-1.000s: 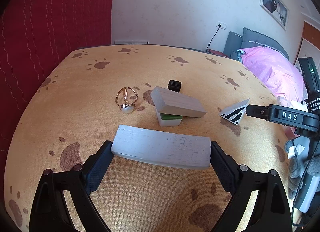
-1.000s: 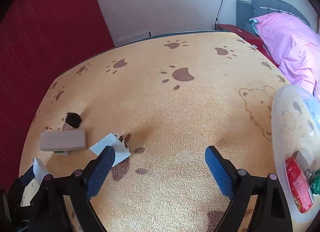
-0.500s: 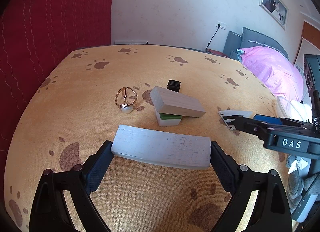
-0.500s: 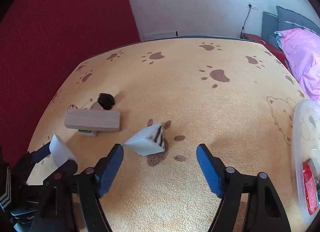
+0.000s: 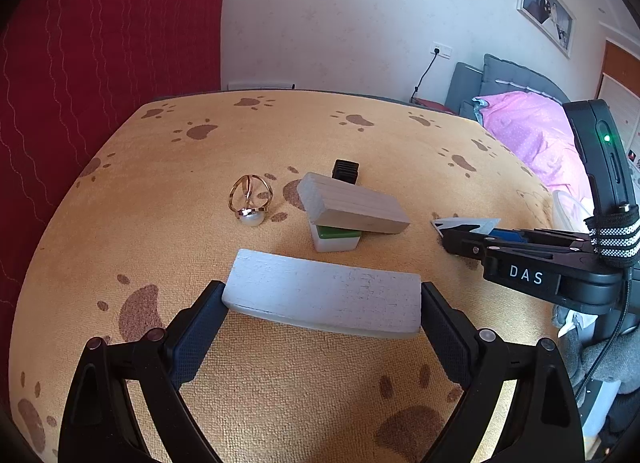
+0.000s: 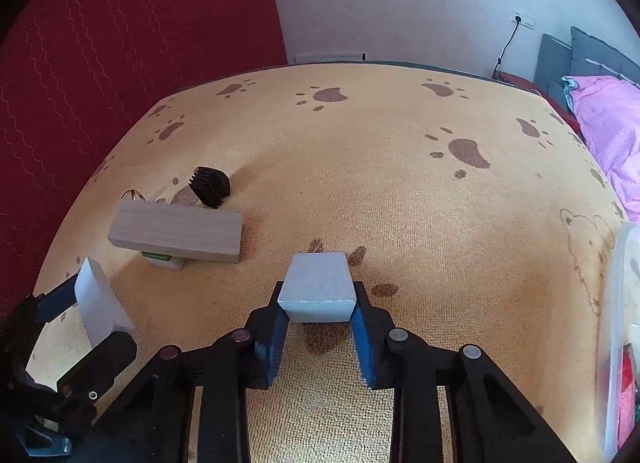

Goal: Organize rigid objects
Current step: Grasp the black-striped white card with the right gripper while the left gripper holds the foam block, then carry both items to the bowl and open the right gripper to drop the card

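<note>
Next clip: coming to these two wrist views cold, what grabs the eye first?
Each gripper has a white piece clamped: the left gripper holds a long white block by its ends, and the right gripper, whose jaws have just closed, pinches a small white wedge. Behind them on the paw-print carpet, a wooden block rests on a green-and-white tile, beside a pearl ring.
</note>
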`<action>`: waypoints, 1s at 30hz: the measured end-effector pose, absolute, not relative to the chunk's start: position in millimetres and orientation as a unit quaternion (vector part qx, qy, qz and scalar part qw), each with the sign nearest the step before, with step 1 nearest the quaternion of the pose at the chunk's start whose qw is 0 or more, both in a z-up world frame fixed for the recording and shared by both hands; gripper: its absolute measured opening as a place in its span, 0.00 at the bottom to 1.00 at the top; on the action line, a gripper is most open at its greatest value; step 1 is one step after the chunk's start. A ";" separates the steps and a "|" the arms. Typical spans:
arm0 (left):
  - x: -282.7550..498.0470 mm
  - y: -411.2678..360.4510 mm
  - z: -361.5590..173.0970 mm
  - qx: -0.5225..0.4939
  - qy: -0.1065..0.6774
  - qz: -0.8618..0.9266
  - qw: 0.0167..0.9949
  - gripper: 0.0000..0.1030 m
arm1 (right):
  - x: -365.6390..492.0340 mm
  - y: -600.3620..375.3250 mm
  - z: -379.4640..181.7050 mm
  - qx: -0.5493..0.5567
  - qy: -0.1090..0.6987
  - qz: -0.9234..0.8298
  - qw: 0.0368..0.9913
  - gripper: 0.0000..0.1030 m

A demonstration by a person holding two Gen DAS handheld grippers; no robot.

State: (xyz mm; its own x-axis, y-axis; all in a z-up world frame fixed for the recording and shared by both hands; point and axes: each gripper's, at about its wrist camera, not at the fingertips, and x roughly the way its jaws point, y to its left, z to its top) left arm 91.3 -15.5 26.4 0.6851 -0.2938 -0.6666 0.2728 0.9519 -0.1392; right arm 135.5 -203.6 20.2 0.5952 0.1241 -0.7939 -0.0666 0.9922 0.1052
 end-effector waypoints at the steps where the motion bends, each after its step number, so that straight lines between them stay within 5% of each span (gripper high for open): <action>1: 91.8 -15.4 26.4 -0.014 0.366 -0.154 0.918 0.91 | 135.3 -203.1 20.5 0.031 0.446 0.053 0.893 0.31; 30: 85.9 -25.0 30.2 -0.013 0.368 -0.168 0.914 0.91 | 65.1 -260.7 48.1 0.089 0.413 0.009 0.906 0.31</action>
